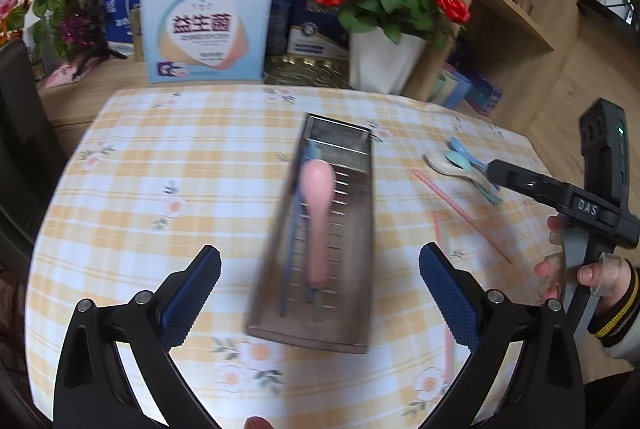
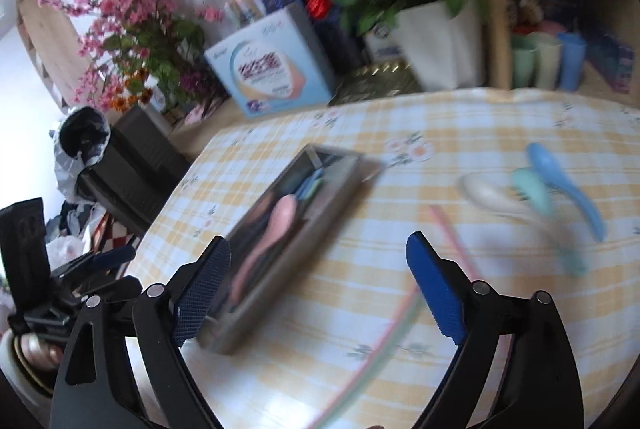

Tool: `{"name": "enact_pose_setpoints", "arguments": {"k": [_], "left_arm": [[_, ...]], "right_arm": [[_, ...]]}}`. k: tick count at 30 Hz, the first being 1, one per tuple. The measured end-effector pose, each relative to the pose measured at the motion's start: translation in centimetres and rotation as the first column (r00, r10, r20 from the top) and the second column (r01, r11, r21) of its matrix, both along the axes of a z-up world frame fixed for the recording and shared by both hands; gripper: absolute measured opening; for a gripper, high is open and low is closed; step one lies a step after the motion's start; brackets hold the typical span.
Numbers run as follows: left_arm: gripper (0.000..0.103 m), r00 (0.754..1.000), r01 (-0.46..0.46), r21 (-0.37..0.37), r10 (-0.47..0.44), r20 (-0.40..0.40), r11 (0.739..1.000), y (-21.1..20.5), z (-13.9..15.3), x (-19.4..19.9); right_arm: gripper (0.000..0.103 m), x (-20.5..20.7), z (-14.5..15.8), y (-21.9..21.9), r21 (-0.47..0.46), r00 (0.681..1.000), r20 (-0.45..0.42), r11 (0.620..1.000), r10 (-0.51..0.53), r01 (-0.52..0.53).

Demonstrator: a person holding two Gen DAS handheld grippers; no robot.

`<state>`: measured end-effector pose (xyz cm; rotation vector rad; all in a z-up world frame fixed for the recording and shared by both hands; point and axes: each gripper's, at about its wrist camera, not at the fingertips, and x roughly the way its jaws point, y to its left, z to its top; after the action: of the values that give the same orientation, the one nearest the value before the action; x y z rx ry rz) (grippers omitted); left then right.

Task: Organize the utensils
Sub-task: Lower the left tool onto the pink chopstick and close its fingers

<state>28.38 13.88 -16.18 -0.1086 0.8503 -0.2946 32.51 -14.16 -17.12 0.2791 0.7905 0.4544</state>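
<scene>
With pink spoon (image 1: pixel 318 197) already lying in metal tray (image 1: pixel 352 313), both fingers gaping empty, right gripper (image 2: pixel 320 289) should swing to 2 o'clock for loose spoons (image 2: pixel 536 189) on desk (image 2: pixel 400 309), left gripper (image 1: pixel 320 293) steadying tray.

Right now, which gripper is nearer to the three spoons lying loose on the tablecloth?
Right. The right gripper reaches almost to the spoons, its tip just beside their handles. The left gripper hangs open over the near end of the metal tray, well to the spoons' left.
</scene>
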Motion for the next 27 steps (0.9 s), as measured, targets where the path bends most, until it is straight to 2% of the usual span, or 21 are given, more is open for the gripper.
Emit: {"name": "enact_pose_setpoints", "arguments": {"k": [4, 7, 9, 11, 12, 14, 17, 20, 27], "left_arm": [[0.097, 0.998, 0.056, -0.016, -0.056, -0.029, 0.998, -3.0, -0.4, 0.1], [0.097, 0.995, 0.092, -0.001, -0.092, -0.044, 0.996, -5.7, -0.9, -0.1], [0.093, 0.993, 0.105, 0.023, -0.104, -0.053, 0.994, -7.5, -1.4, -0.2], [0.071, 0.988, 0.135, 0.043, -0.131, -0.078, 0.990, -9.4, -2.4, -0.1], [0.066, 0.985, 0.146, 0.053, -0.141, -0.096, 0.988, -10.2, -3.0, 0.0], [0.046, 0.976, 0.174, 0.056, -0.165, -0.139, 0.983, -11.8, -4.5, 0.3], [0.031, 0.966, 0.200, 0.069, -0.185, -0.181, 0.977, -13.7, -6.5, 0.4], [0.021, 0.960, 0.213, 0.088, -0.192, -0.202, 0.973, -15.1, -7.8, 0.5], [0.013, 0.953, 0.229, 0.101, -0.201, -0.227, 0.968, -16.1, -8.7, 0.6]], "right_arm": [[0.087, -1.5, -0.6, -3.7, -0.023, 0.999, 0.035, 0.999, -0.036, 0.037], [0.087, -2.7, -1.6, -6.3, -0.011, 0.996, 0.052, 0.998, -0.066, 0.067], [0.087, -3.6, -2.4, -7.9, -0.022, 0.995, 0.061, 0.996, -0.080, 0.081], [0.087, -4.3, -3.6, -9.0, -0.065, 0.995, 0.055, 0.994, -0.085, 0.089], [0.087, -4.7, -4.1, -9.3, -0.098, 0.993, 0.062, 0.990, -0.096, 0.102], [0.088, -5.2, -5.0, -9.7, -0.152, 0.989, 0.075, 0.979, -0.127, 0.137], [0.088, -5.7, -6.2, -10.6, -0.194, 0.982, 0.083, 0.964, -0.171, 0.184], [0.088, -5.8, -6.7, -11.5, -0.215, 0.971, 0.098, 0.948, -0.218, 0.235], [0.088, -5.9, -7.5, -12.6, -0.206, 0.964, 0.102, 0.942, -0.247, 0.264]]}}
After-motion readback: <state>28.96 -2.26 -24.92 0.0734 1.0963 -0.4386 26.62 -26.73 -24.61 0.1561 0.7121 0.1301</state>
